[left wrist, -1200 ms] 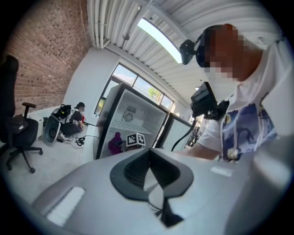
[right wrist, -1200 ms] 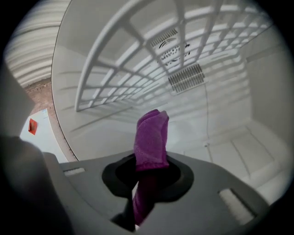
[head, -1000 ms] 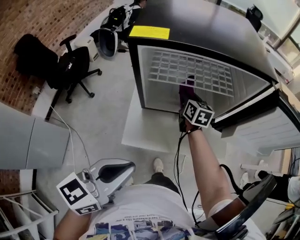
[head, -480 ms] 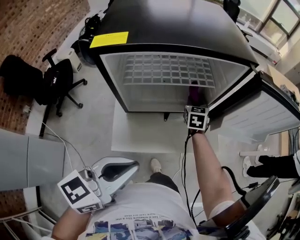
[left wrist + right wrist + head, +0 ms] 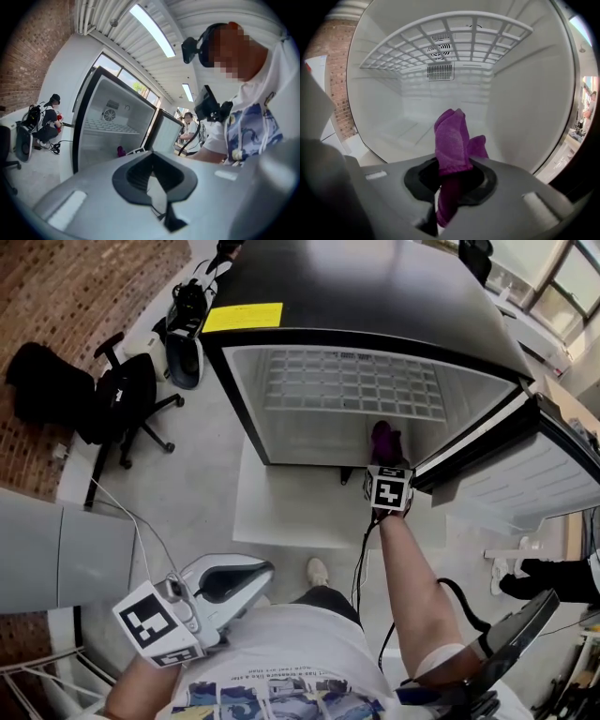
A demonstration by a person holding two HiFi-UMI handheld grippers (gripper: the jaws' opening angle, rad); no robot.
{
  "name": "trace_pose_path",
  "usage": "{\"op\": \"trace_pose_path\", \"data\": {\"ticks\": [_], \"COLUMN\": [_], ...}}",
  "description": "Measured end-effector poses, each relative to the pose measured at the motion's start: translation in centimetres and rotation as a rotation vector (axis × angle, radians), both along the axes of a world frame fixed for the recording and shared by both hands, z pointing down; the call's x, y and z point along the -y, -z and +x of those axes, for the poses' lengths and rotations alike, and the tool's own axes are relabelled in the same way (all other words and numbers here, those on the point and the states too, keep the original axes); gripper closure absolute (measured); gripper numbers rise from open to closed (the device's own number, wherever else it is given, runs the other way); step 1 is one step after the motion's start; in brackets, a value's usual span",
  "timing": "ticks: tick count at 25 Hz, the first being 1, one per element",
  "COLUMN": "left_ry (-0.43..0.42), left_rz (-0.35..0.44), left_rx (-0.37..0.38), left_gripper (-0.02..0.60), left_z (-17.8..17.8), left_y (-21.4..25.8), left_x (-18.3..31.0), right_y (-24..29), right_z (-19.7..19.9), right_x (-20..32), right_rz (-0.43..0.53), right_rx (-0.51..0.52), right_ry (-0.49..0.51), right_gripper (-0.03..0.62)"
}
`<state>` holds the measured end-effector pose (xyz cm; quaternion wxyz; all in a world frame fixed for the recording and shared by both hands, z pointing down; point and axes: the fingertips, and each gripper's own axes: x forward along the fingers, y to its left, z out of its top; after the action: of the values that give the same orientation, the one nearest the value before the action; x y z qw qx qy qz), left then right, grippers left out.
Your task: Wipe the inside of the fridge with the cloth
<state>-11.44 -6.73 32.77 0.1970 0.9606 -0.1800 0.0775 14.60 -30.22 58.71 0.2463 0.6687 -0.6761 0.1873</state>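
Purple fabric cloth (image 5: pixel 452 136) clenched in my right gripper (image 5: pixel 450 176), bunched upright at frame centre, touching no wall. Over last second I draw back from deeper in open black white-lined fridge (image 5: pixel 375 287) to its lower front lip; stroke looks over, more passes likely needed. Left gripper (image 5: pixel 253 576) idle at lower left, jaws closed on nothing

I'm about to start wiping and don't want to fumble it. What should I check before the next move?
1. Grip on the cloth: ok, the right gripper is shut on it.
2. The fridge door open: ok, swung wide.
3. The fridge interior unobstructed: ok, only the wire shelf up top.
4. Cloth touching an inner surface: not ok, it stands free at the opening.
5. The left gripper out of the way: ok, shut, empty, near the body.
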Motion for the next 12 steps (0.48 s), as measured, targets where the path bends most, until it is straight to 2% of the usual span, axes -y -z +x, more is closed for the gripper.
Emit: {"op": "trace_pose_path", "data": {"ticks": [12], "left_ry": [0.090], "left_rz": [-0.003], "left_rx": [-0.021], "left_gripper": [0.574], "left_z": [-3.8], "left_y": [-0.1], "left_x": [-0.3], "right_y": [-0.3], "right_z": [-10.2], "right_x": [0.5], "right_rz": [0.003], "right_rx": [0.099], "right_ry": [0.121], "right_gripper": [0.542]}}
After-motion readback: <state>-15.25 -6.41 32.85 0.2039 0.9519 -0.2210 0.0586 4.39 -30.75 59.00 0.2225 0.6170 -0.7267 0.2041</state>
